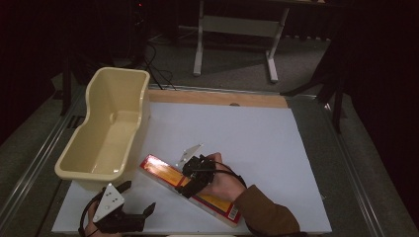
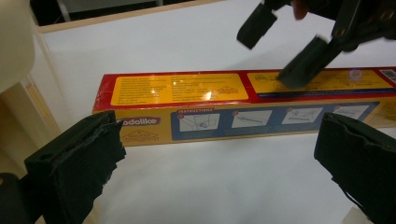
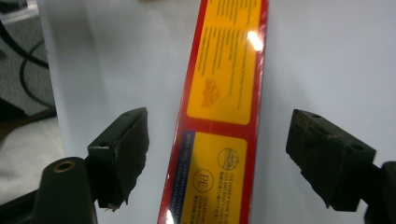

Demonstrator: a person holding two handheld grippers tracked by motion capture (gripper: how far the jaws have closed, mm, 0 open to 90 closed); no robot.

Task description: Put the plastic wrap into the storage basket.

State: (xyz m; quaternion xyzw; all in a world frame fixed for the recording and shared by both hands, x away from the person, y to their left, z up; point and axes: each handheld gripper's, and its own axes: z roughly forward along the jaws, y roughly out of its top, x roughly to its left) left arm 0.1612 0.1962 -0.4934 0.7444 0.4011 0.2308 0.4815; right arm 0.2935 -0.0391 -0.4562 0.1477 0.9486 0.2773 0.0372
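At the far left I see the cream tub (image 1: pixel 106 131) on the white mat (image 1: pixel 257 133), and just below it my left gripper (image 1: pixel 132 196) rests low with its jaws spread wide, nothing between them. To the right, the long red-and-yellow box (image 1: pixel 163 170) lies flat and slanted on the mat beside the tub. My right gripper (image 1: pixel 187 185) hangs over its middle, jaws released, straddling the box without touching its sides.

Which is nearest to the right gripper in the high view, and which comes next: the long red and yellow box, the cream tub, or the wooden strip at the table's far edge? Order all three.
From the right gripper:
1. Long red and yellow box, directly beneath it.
2. Cream tub, to the left.
3. Wooden strip, along the far edge.
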